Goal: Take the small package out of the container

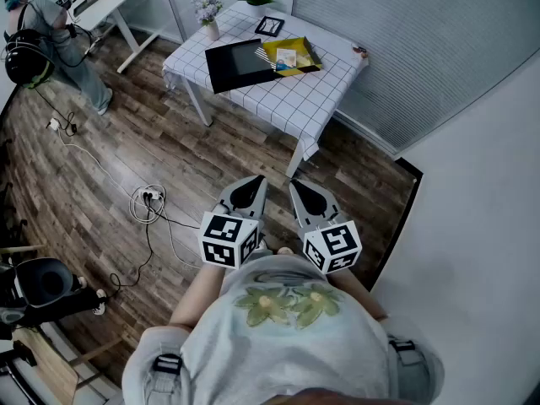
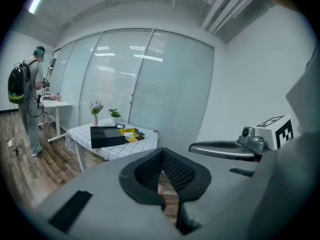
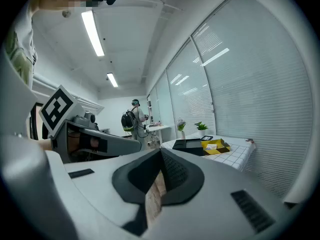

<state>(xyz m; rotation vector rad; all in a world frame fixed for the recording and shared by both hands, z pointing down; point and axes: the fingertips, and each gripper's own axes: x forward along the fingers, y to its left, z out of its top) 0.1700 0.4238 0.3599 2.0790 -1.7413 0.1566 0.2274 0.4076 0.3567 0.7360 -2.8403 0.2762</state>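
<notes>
Head view: we're standing on the wood floor (image 1: pixel 110 167), well apart from the tabletop (image 1: pixel 308 95).
Left hand-held gripper (image 1: pixel 251 189): jaws pressed together, nothing between them.
Right hand-held gripper (image 1: pixel 309 196): jaws together as well, empty.
Small package (image 1: pixel 286 58): lying inside the yellow container (image 1: pixel 305 60) on the tabletop, just beside a black tray (image 1: pixel 234 64).
Background: another person (image 1: pixel 59 32) stands at a white desk (image 1: pixel 101 2).

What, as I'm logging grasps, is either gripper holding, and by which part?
Nothing. The left gripper and the right gripper are both shut and empty; the package lies in the container on the table.
</notes>
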